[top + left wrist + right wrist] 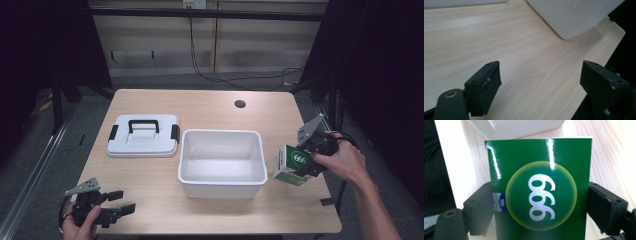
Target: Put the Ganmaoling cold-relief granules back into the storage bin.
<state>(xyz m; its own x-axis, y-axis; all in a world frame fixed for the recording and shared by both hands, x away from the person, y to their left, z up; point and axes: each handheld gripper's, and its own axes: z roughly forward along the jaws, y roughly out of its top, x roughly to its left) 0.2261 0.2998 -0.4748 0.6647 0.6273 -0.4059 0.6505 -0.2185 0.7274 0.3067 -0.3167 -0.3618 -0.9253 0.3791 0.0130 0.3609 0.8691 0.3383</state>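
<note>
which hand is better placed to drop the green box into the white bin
Right. The right gripper is shut on the green box just beside the white bin. The left gripper is open at the table's near left corner.

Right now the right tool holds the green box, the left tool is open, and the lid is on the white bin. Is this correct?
Not quite: the lid lies on the table beside the open white bin, as the high view shows. The right tool does hold the green box, and the left tool is open.
</note>
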